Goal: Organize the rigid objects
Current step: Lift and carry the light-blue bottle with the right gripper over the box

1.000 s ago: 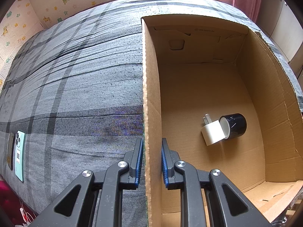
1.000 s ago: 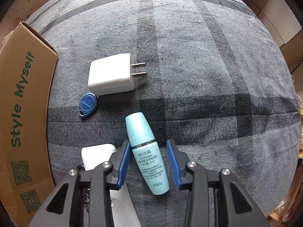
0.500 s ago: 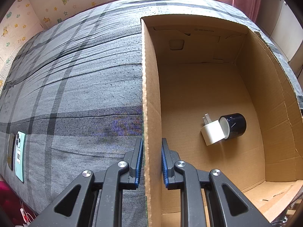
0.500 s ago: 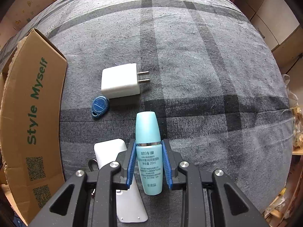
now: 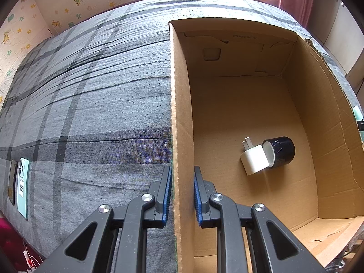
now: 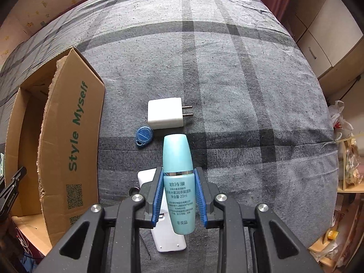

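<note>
While the left tongs pinch the near wall of the single cardboard box, two things lie together on its floor: one white plug adapter with its prongs pointing away, and one dark blue cylinder on its side, its white inner rim touching the adapter. Left of the box, on the grey plaid bed, one mint-green phone lies near the edge beside a dark flat thing that I cannot make out. In the right wrist view the box stands at the left, printed "Style Myself" in green with two QR codes below. Beside it on the bed lie one blue key fob, one white charger with two metal prongs pointing right, and one white flat device partly under the tongs. The right tongs clamp one pale turquoise bottle around its printed lower body, just below a silver band; its rounded cap points away, and the bottle hangs clear of the bed.
</note>
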